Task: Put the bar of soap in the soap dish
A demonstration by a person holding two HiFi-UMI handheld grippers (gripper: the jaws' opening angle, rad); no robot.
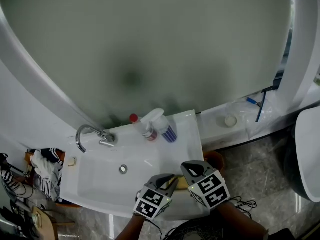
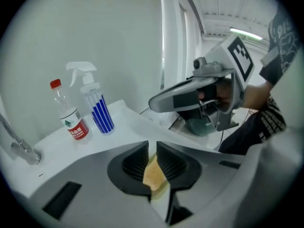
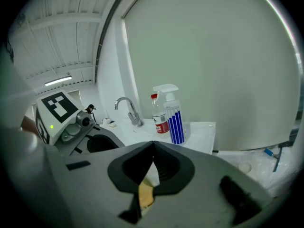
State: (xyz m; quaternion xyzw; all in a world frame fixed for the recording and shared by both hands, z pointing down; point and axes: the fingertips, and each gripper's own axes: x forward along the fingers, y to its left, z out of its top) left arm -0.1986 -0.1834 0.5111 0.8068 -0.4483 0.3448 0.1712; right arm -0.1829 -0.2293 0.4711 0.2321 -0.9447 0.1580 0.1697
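A tan-yellow bar of soap (image 2: 154, 175) stands between the ribbed pads of my left gripper (image 2: 152, 145), which is shut on it. In the head view that gripper (image 1: 172, 180) is over the white sink's (image 1: 192, 134) front rim, with a yellow strip of the soap (image 1: 181, 183) showing beside its tip. My right gripper (image 1: 192, 166) is close on the right; in its own view the jaws (image 3: 153, 148) meet at the tips. A yellowish bit shows low in the slit between them, and I cannot tell what it is. I cannot pick out a soap dish.
A clear spray bottle with blue stripes (image 1: 162, 124) and a red-capped water bottle (image 1: 141, 126) stand on the sink's back rim. The chrome faucet (image 1: 89, 134) is at the back left, with a small pale object (image 1: 72, 161) on the left rim. Clothes (image 1: 45, 173) lie on the left.
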